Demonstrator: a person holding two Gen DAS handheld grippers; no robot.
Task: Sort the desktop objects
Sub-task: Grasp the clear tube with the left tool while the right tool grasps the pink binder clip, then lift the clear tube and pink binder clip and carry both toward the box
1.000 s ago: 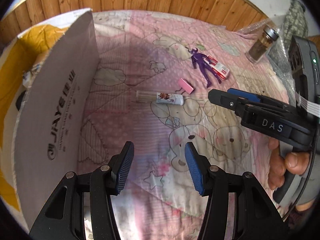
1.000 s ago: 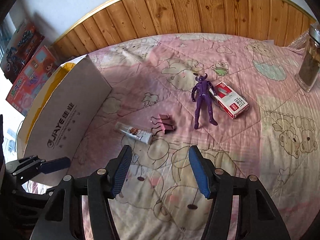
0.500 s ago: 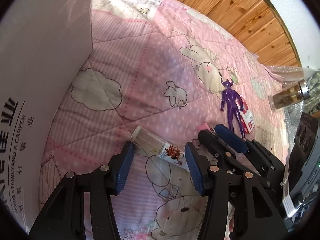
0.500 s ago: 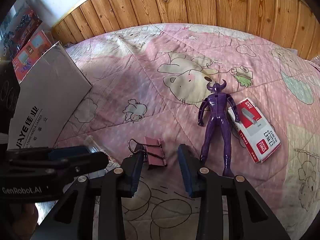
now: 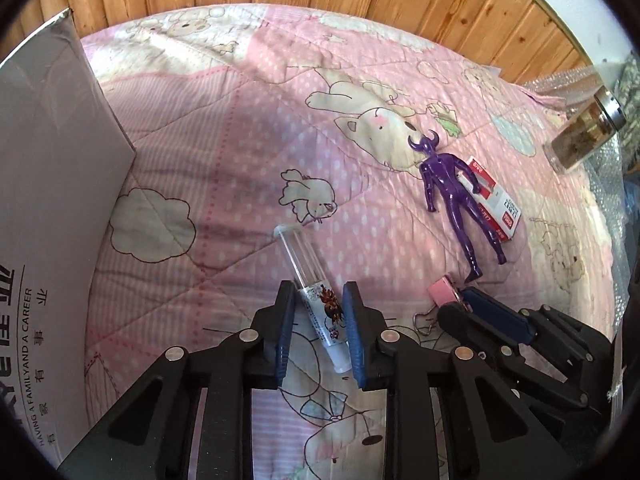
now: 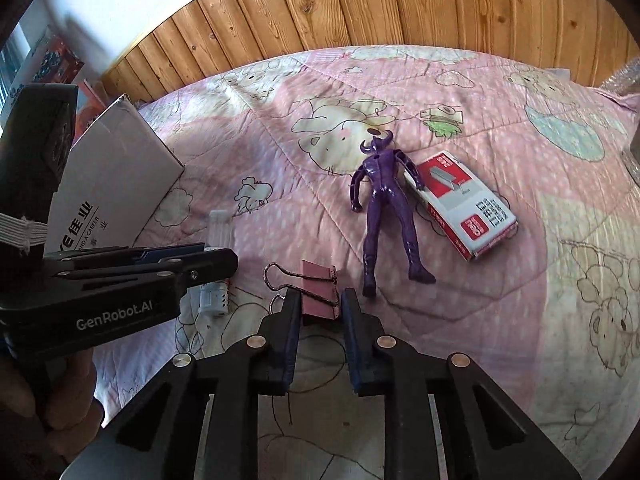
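A clear tube [image 5: 304,256] with a printed white label lies on the pink quilt [image 5: 240,160]. My left gripper [image 5: 318,290] has it between its blue pads; the jaws are closing and the pads touch its sides. In the right wrist view that left gripper [image 6: 218,254] covers the middle of the tube [image 6: 220,224]. My right gripper [image 6: 320,296] is closing on a pink binder clip [image 6: 318,280], its pads against the clip's body. The right gripper [image 5: 456,304] and the clip [image 5: 440,294] also show in the left wrist view.
A purple horned figure [image 6: 384,200] lies against a red-and-white staples box [image 6: 472,216]. A white cardboard box [image 5: 48,160] stands at the left. A glass jar [image 5: 584,132] sits far right by the wooden wall. A hand [image 6: 60,400] holds the left gripper.
Both grippers came down to the quilt and narrowed. The left went from wide open over bare quilt to around the tube. The right closed in on the binder clip.
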